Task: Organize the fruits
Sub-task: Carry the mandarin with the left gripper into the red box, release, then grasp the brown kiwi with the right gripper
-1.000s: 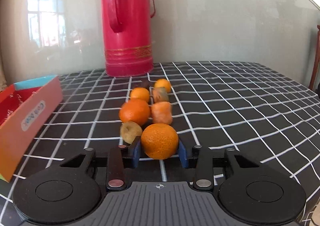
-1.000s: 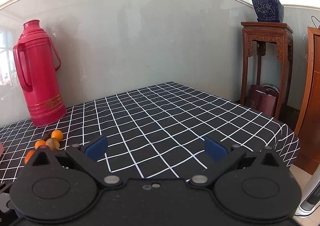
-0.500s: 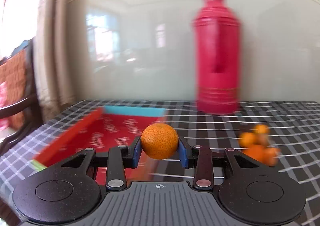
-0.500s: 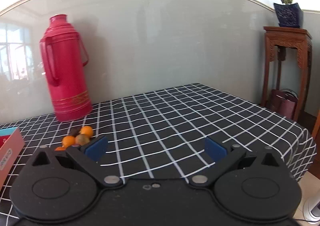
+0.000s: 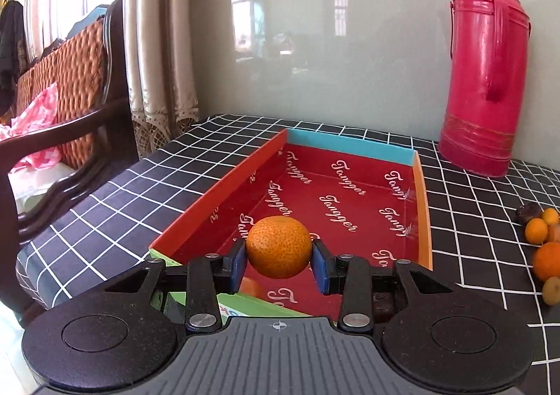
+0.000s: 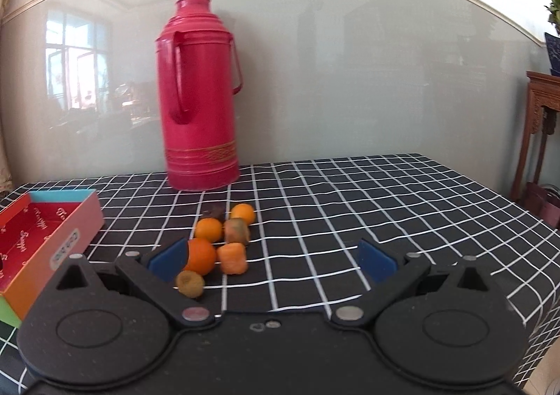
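My left gripper (image 5: 279, 267) is shut on an orange tangerine (image 5: 279, 246) and holds it above the near end of a shallow red box (image 5: 350, 192) with a blue far wall. Something orange (image 5: 250, 286) and something dark (image 5: 381, 302) lie in the box under the gripper, mostly hidden. My right gripper (image 6: 273, 260) is open and empty, above the table, facing a cluster of several fruits (image 6: 224, 241): tangerines, a greenish piece and a small brown fruit (image 6: 190, 284). The same cluster shows at the left wrist view's right edge (image 5: 544, 248). The box also shows in the right wrist view (image 6: 38, 234).
A tall red thermos (image 6: 197, 97) stands at the back of the black checked tablecloth (image 6: 350, 206) against the grey wall. A wooden chair with a woven back (image 5: 66, 108) stands past the table's left edge. A wooden stand (image 6: 540, 122) is at the far right.
My left gripper has lifted the tangerine off the table from the fruit cluster and swung left over the red box. My right gripper has turned left toward the thermos and fruit cluster, still open.
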